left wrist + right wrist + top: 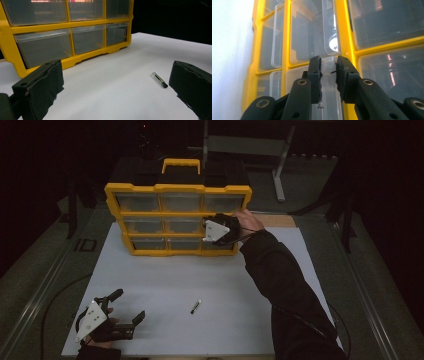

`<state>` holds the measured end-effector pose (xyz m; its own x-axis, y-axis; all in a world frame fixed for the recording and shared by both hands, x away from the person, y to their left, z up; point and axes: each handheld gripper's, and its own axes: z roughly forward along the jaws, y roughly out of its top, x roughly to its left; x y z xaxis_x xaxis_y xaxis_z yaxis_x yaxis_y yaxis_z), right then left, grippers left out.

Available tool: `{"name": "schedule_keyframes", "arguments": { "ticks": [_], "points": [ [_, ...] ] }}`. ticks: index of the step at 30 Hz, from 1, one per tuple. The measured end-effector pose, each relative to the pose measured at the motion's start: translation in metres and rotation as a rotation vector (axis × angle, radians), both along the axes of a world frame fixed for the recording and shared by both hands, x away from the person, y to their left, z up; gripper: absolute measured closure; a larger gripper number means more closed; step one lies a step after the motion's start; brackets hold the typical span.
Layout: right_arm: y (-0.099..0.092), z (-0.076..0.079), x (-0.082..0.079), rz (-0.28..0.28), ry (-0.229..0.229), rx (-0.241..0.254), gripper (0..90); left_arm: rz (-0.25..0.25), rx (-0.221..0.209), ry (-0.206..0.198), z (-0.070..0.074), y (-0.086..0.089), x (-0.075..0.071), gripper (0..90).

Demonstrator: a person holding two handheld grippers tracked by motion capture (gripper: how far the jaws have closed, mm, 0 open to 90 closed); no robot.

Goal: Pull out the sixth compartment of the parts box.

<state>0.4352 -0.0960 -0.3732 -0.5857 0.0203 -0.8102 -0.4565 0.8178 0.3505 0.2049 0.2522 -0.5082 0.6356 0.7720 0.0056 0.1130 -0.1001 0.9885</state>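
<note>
White table [165, 285], right claw [328, 72] pinching drawer handle [328, 75], close-up.

One yellow organiser [178, 219] is standing on the one white board [165, 285], showing nine clear drawers [42, 46] sitting in three rows of three, with one yellow handle [181, 164] rising on top. One small dark pen-like stick [195, 306] is lying alone on the board. Two grippers are working here, the left gripper [127, 306] and the right gripper [328, 75].
</note>
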Motion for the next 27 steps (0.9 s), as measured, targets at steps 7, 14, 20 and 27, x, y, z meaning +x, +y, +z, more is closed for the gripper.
{"name": "schedule_keyframes", "arguments": {
  "ticks": [7, 14, 20, 27],
  "points": [
    [0.001, 0.005, -0.001, 0.006, 0.016, -0.041, 74.9, 0.001, -0.003, 0.0, 0.0, 0.001, 0.0, 0.0],
    [0.0, 0.009, -0.008, 0.018, 0.09, -0.006, 74.8, 0.0, 0.001, 0.0, 0.0, 0.0, 0.0, 0.0],
    [-0.005, 0.01, -0.015, 0.047, 0.117, 0.007, 74.7, 0.002, 0.005, 0.002, 0.0, 0.0, 0.0, 0.0],
    [-0.007, 0.011, -0.03, 0.061, 0.146, 0.02, 74.5, 0.002, 0.009, 0.001, 0.0, 0.0, 0.0, 0.0]
  ]
}}
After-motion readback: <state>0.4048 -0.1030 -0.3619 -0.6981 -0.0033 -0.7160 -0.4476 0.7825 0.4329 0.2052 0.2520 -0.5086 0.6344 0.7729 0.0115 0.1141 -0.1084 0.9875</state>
